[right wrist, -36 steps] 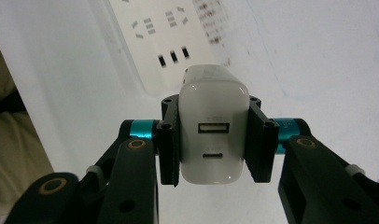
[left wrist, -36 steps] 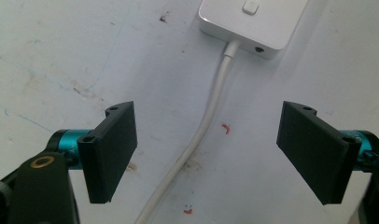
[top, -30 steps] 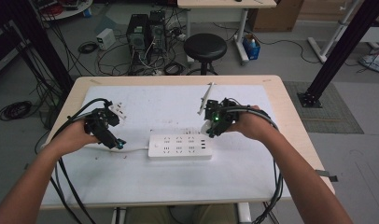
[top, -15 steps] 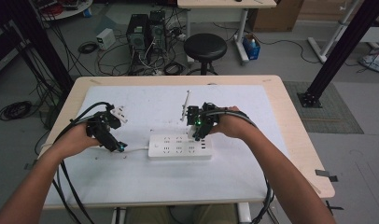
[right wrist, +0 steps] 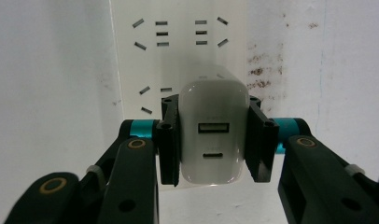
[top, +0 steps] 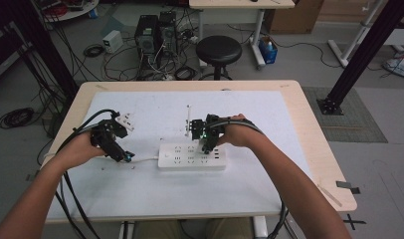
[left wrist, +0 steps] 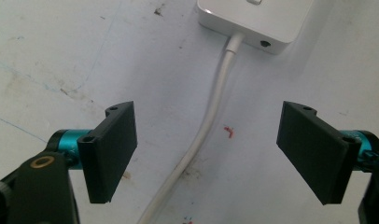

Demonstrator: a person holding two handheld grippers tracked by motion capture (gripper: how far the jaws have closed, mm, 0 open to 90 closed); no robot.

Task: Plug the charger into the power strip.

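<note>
A white power strip [top: 191,156] lies across the middle of the white table, its sockets [right wrist: 178,51] facing up. My right gripper [top: 206,144] hangs over the strip's right half and is shut on a white USB charger [right wrist: 214,133], held just above the sockets with its ports facing the camera. My left gripper [top: 121,154] sits at the strip's left end with its jaws wide open, straddling the strip's white cable [left wrist: 211,126] without touching it. The strip's end [left wrist: 253,21] lies just ahead of those jaws.
A small white adapter [top: 125,121] lies on the table behind the left hand. A thin white stick-like object [top: 188,119] lies behind the right gripper. Black cables [top: 70,149] trail off the table's left side. A stool [top: 219,50] and computer gear stand beyond the far edge.
My right gripper has carried the charger leftward and forward, from behind the strip's right end to above its sockets. The left gripper has barely moved.
</note>
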